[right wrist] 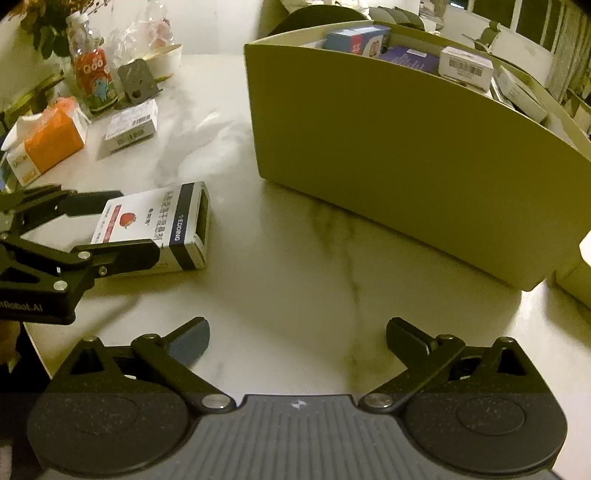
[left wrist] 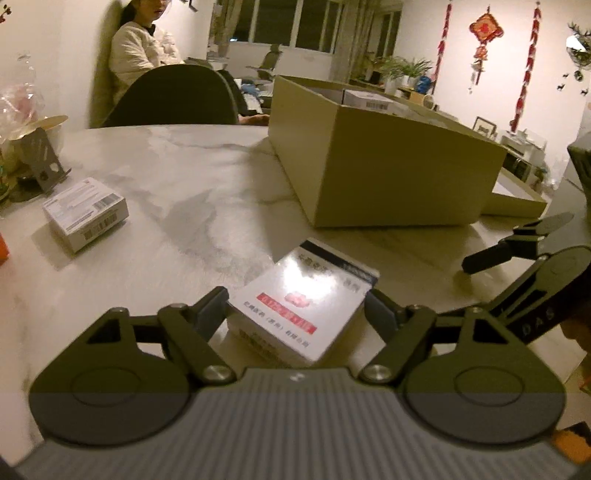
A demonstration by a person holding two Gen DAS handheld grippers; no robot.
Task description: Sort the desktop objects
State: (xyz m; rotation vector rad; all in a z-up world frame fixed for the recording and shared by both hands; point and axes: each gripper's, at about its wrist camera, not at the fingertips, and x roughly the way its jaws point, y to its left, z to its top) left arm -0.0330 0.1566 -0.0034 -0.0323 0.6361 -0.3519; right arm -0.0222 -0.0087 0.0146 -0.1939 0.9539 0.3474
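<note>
Home living room: red knot hangings upper right wall, potted plants by the windows, marble counter with clutter.

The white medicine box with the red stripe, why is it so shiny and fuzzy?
In the left wrist view the white medicine box with the red stripe catches lamp glare and looks blurred; in the right wrist view its print is sharp, while the tall tan cardboard box bends from fisheye.
</note>
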